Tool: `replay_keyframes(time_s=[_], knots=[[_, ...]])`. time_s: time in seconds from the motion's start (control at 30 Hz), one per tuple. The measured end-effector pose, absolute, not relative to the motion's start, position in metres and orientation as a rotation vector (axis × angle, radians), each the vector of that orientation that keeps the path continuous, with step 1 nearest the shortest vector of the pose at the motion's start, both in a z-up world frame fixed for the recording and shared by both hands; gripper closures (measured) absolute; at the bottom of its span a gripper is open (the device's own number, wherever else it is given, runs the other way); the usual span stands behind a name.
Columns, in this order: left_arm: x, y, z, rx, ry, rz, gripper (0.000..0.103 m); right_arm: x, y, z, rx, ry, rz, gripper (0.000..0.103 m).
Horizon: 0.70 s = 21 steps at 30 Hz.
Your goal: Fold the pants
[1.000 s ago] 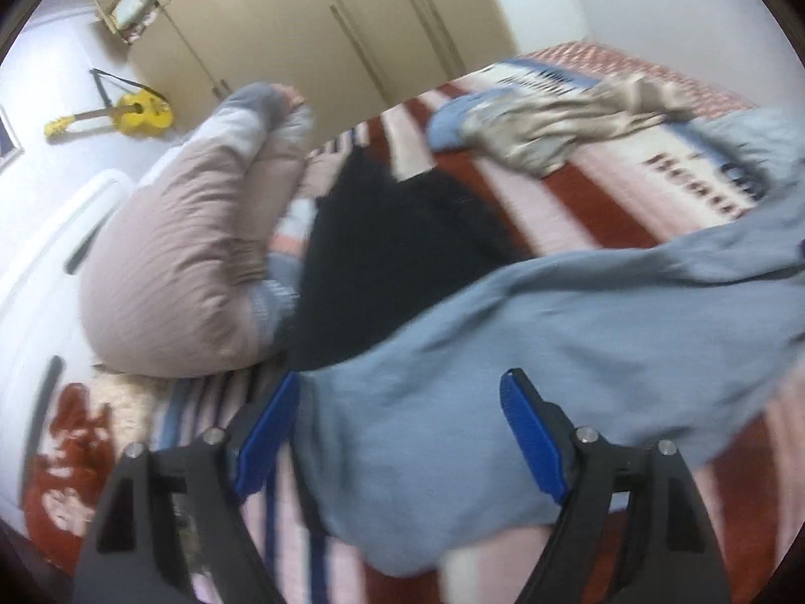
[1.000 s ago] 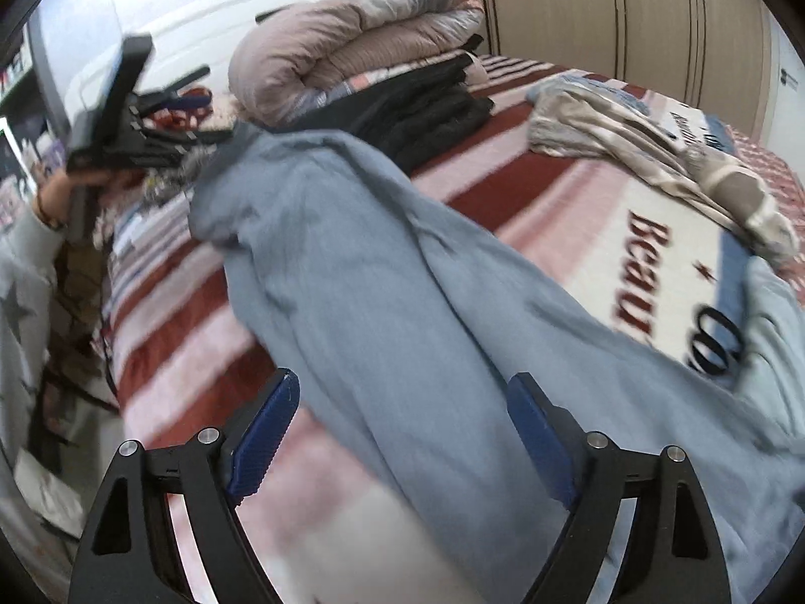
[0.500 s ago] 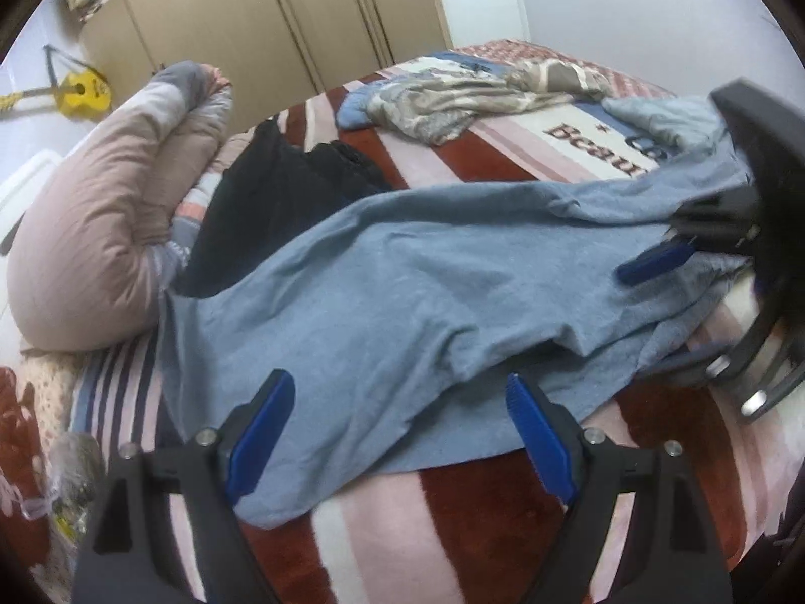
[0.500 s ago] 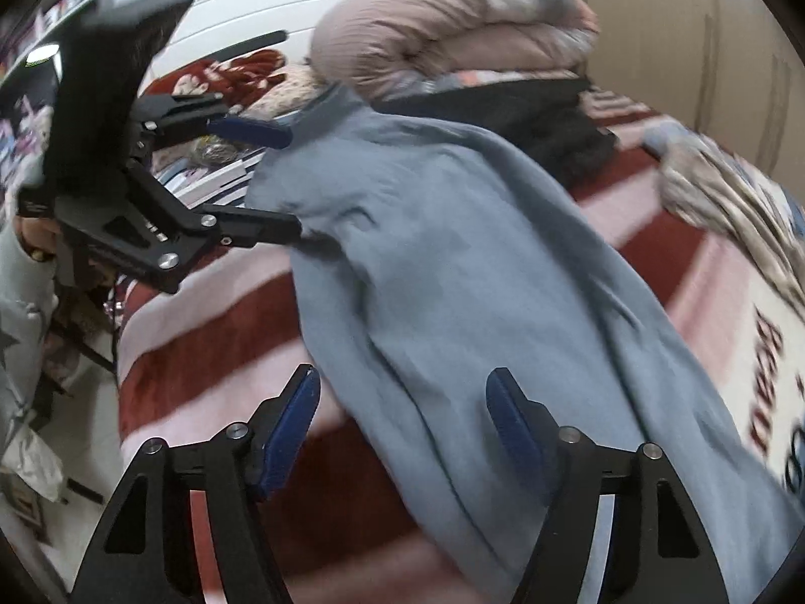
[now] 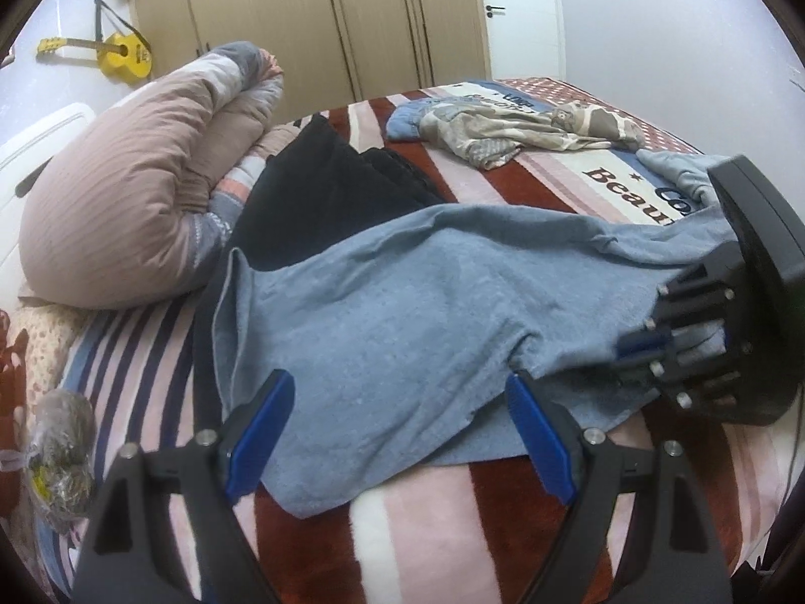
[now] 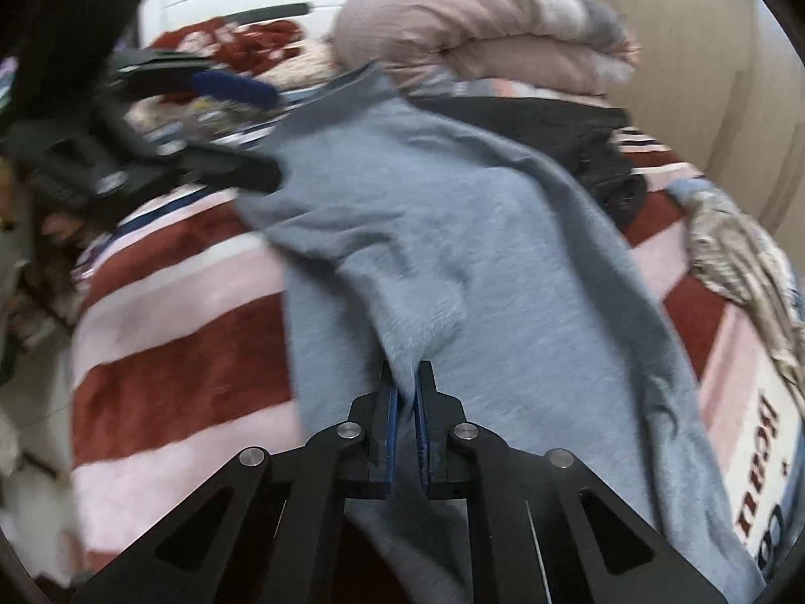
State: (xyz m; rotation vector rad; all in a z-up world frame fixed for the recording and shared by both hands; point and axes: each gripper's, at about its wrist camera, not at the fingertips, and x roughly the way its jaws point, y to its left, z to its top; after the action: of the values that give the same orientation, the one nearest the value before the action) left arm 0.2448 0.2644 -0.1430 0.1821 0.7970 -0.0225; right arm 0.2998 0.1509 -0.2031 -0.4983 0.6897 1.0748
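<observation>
Grey-blue pants lie spread across the striped blanket on the bed. My left gripper is open, its blue pads on either side of the pants' near edge, holding nothing. My right gripper is shut on a pinched fold of the pants. It also shows at the right of the left wrist view, gripping the cloth. The left gripper shows blurred at the upper left of the right wrist view, next to the pants' far end.
A rolled pink duvet lies at the bed's head. Dark folded clothes sit beside it. A patterned garment lies further down the bed. A plastic bag sits at the left. Wardrobes and a yellow guitar stand behind.
My right gripper has closed on a fold of the pants. My left gripper has let go of the pants' end, pulled back and stays open.
</observation>
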Motion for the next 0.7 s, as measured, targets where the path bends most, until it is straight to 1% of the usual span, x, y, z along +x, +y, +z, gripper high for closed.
replay_keyframes(time_s=[0.1, 0.13, 0.2, 0.23, 0.3, 0.37, 0.4, 0.43, 0.53, 0.67, 0.7], knots=[[0.247, 0.266, -0.144, 0.175, 0.792, 0.006, 0.02, 0.292, 0.16, -0.213, -0.512, 0.796, 1.249, 0.103], [0.249, 0.267, -0.145, 0.167, 0.792, 0.018, 0.02, 0.285, 0.164, -0.217, -0.548, 0.789, 1.275, 0.103], [0.252, 0.269, -0.145, 0.155, 0.792, 0.042, 0.02, 0.273, 0.169, -0.219, -0.654, 0.681, 1.238, 0.103], [0.255, 0.271, -0.143, 0.143, 0.794, 0.055, 0.02, 0.274, 0.165, -0.215, -0.638, 0.646, 1.237, 0.101], [0.26, 0.275, -0.137, 0.104, 0.806, 0.068, 0.02, 0.281, 0.155, -0.204, -0.559, 0.653, 1.248, 0.1], [0.265, 0.276, -0.13, 0.065, 0.836, 0.062, 0.02, 0.282, 0.143, -0.194, -0.548, 0.616, 1.212, 0.079], [0.266, 0.275, -0.127, 0.047, 0.846, 0.053, 0.02, 0.279, 0.138, -0.189, -0.575, 0.567, 1.175, 0.056], [0.266, 0.273, -0.124, 0.027, 0.85, 0.04, 0.019, 0.275, 0.136, -0.187, -0.586, 0.539, 1.161, 0.044], [0.263, 0.265, -0.118, -0.018, 0.871, 0.024, 0.017, 0.275, 0.142, -0.187, -0.593, 0.532, 1.099, 0.044], [0.258, 0.257, -0.125, -0.063, 0.912, 0.046, 0.017, 0.272, 0.163, -0.208, -0.587, 0.478, 0.923, 0.044], [0.257, 0.258, -0.126, -0.092, 0.918, 0.044, 0.017, 0.272, 0.165, -0.208, -0.59, 0.467, 0.91, 0.046]])
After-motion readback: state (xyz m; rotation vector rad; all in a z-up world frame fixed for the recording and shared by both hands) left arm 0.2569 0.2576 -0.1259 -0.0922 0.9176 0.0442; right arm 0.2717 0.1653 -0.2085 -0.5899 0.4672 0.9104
